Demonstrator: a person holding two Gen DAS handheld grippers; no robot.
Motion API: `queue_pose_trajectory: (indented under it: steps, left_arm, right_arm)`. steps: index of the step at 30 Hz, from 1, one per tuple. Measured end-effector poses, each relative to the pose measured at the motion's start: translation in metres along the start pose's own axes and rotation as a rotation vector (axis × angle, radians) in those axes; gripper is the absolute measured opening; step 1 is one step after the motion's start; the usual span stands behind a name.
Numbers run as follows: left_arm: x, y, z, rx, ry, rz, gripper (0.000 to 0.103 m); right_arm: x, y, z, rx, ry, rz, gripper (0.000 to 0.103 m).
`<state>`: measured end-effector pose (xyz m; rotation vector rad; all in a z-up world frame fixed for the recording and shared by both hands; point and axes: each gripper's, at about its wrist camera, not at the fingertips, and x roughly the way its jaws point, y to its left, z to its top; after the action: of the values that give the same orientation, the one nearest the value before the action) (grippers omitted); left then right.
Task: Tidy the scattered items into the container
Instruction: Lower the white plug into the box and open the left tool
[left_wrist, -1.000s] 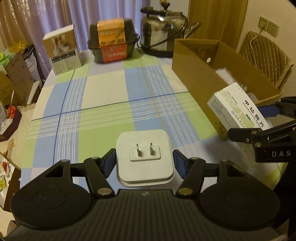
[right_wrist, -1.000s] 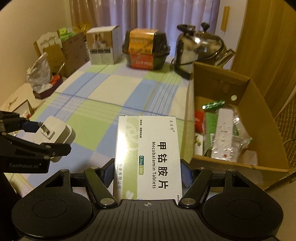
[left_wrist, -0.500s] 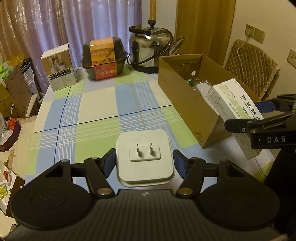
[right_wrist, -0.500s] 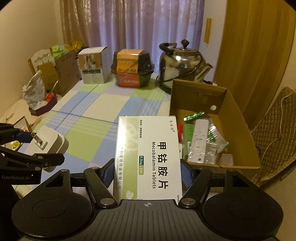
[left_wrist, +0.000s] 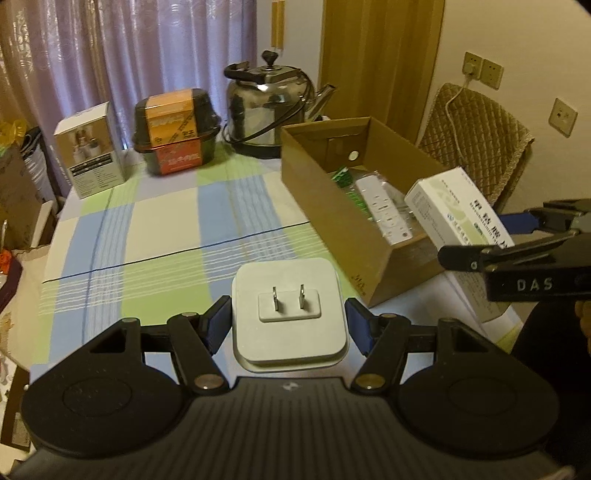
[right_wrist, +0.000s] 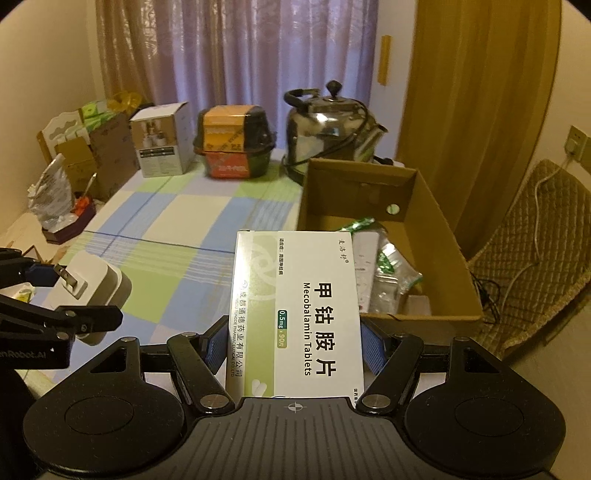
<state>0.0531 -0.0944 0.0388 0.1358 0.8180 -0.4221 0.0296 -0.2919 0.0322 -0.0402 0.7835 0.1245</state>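
Jaws of the left gripper (left_wrist: 289, 325) clamp a white plug adapter (left_wrist: 290, 312) by its sides, prongs facing up toward the lens, held above the checked surface (left_wrist: 155, 236). From this left wrist view the cardboard box (left_wrist: 332, 218) lies ahead and to the right, open top up, long axis running away from the camera. Inside: a white power strip (left_wrist: 384, 206), a green packet (left_wrist: 341, 175), some clear wrapping. Right gripper (left_wrist: 517, 240) shows at the far right edge with the medicine box (left_wrist: 447, 206) hanging over the box's near corner.

Right wrist view: right gripper (right_wrist: 293, 345) jaws are closed on the medicine box (right_wrist: 299, 310), gripping its long sides, long axis pointing forward, label up. Cardboard box (right_wrist: 436, 229) sits just ahead and slightly right, near wall right beyond the carton's far end. Right hand is clearly nearer the container; likely a short push forward and release drops it in. Left gripper (right_wrist: 44, 295) with adapter (right_wrist: 99, 284) sits well off to the left, needs a longer sweep rightward. Kettle (right_wrist: 328, 129) and food tub (right_wrist: 234, 144) stand at the far end.
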Motion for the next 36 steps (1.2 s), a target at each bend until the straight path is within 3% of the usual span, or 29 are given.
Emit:
queue_pose_trajectory:
  steps: [8,19,26,36]
  left_arm:
    - [0.024,-0.031,0.039,0.018,-0.029,-0.077,0.061]
    - [0.088,-0.082,0.097,0.053,-0.041,-0.145,0.061]
    - [0.128,-0.098,0.108,0.039,-0.005,-0.160,0.061]
    - [0.151,-0.098,0.111,0.037,0.019,-0.151,0.061]
  right_arm:
    - [0.004,-0.045,0.008,0.056,-0.009,-0.067,0.073]
    - [0.023,-0.105,0.026,0.099,-0.019,-0.111,0.073]
    - [0.044,-0.127,0.034,0.113,-0.014,-0.109,0.073]
    - [0.062,-0.139,0.032,0.121,0.005,-0.112,0.073]
